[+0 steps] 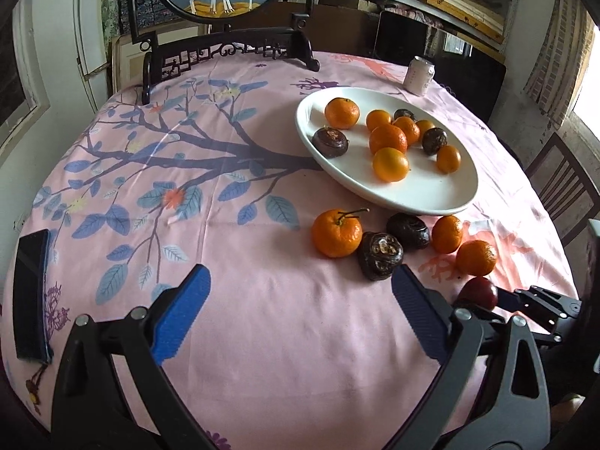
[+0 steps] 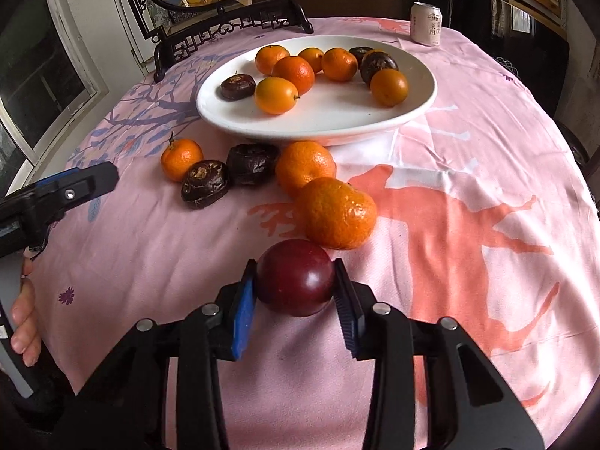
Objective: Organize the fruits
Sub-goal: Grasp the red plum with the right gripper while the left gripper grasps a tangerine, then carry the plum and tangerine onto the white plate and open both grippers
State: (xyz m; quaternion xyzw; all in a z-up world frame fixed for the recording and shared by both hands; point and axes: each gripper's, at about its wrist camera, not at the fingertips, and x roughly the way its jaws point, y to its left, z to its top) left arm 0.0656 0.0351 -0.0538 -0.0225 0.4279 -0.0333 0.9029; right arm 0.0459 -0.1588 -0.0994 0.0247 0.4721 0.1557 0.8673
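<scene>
Two blue pads of the right gripper [image 2: 296, 292] press a dark red plum [image 2: 296, 277] on the near tablecloth [image 2: 468, 150], just before a mandarin [image 2: 335, 213]. The left gripper [image 1: 300, 318] stands wide, empty.

A table under a pink tablecloth [image 2: 468, 142] with a tree print carries a white plate [image 2: 318, 120] well beyond the jaws, a can [image 2: 426, 22] farther off and a dark phone [image 1: 32, 292] left of the left jaws. Three oranges [image 2: 335, 212] and two dark fruits [image 2: 205, 183] lie ahead of the jaws.
</scene>
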